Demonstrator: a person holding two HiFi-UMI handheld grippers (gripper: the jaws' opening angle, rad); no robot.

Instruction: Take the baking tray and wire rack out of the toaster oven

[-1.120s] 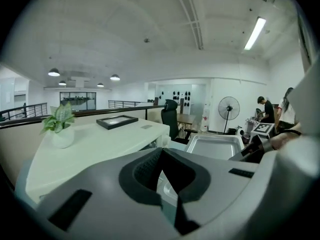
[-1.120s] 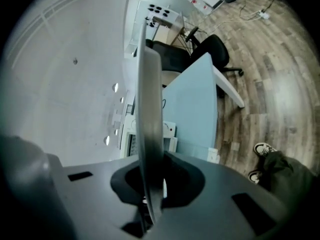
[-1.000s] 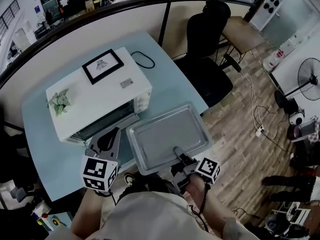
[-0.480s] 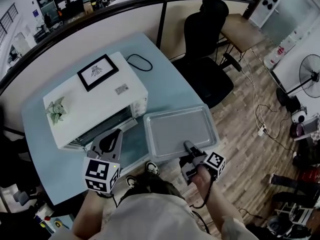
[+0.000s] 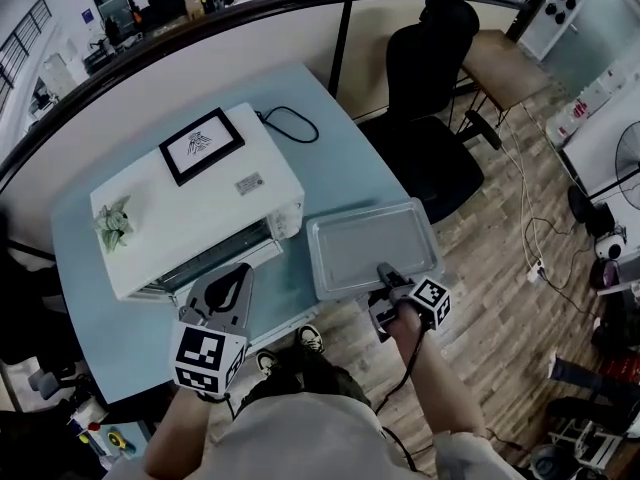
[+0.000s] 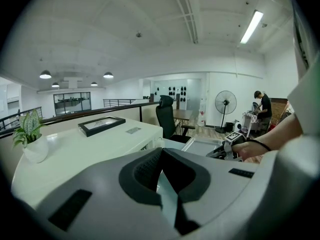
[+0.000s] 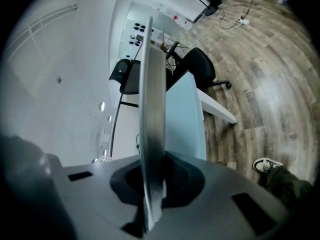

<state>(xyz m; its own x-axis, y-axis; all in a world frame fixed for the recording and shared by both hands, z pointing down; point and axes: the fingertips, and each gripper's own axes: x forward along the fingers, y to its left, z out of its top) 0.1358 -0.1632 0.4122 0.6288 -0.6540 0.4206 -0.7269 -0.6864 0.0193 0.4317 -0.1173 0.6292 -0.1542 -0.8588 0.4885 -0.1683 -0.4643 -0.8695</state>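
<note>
A pale blue counter (image 5: 340,138) stands against a dark curved railing (image 5: 200,23), with plank floor (image 5: 500,268) to its right. A white oven (image 5: 170,213) takes up the counter's left half. On top of it are a black-framed picture (image 5: 200,146) and a small potted plant (image 5: 113,223), and a black cable (image 5: 290,123) loops on the counter behind it.

The tray (image 5: 372,248) is out of the oven, level over the counter's right near corner, just beside the oven's front. Whether it rests on the counter or hangs just above it cannot be told. The right tool (image 5: 388,276) is clamped on the middle of the tray's near rim. In the right gripper view the metal edge runs upright between the pads.

The left tool (image 5: 238,273) is closed on nothing, in front of the oven's dark mouth.

A black chair (image 5: 435,78) sits past the counter's far right edge. White cords trail over the floor, and the person's shoe (image 5: 310,340) shows below the counter's near edge. The left gripper view shows a standing fan (image 6: 225,103), a person (image 6: 261,104) at the far wall and ceiling lamps.
</note>
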